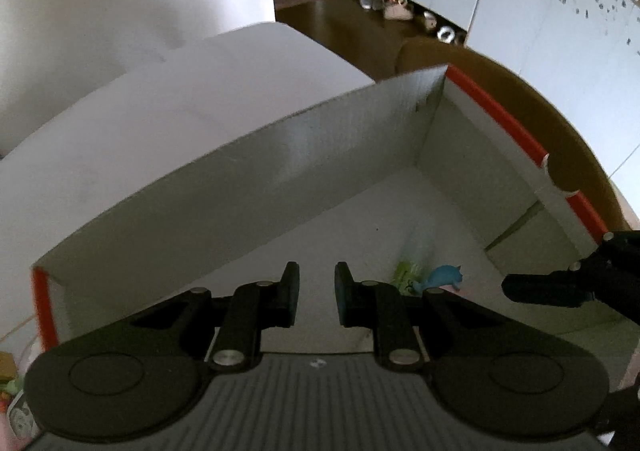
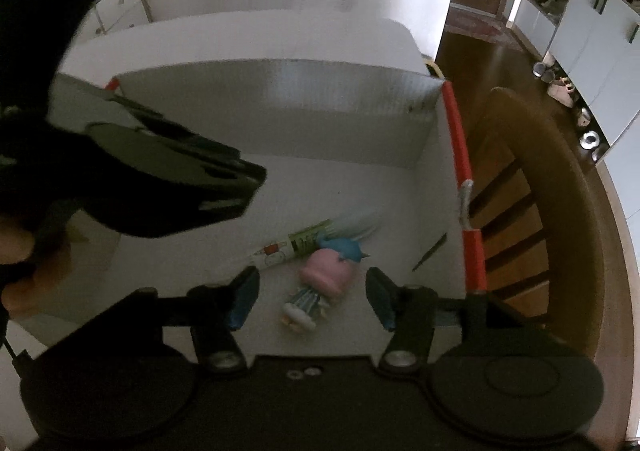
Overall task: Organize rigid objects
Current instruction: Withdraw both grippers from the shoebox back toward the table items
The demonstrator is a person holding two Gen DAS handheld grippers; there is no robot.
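Now the right gripper (image 2: 312,293), jaws parted and empty, hangs directly above the pink toy (image 2: 326,273) lying in the box (image 2: 280,91); left gripper (image 1: 316,293) clenched, empty; risk: descending fingers knock the toy or the tube (image 2: 296,243) beside it.
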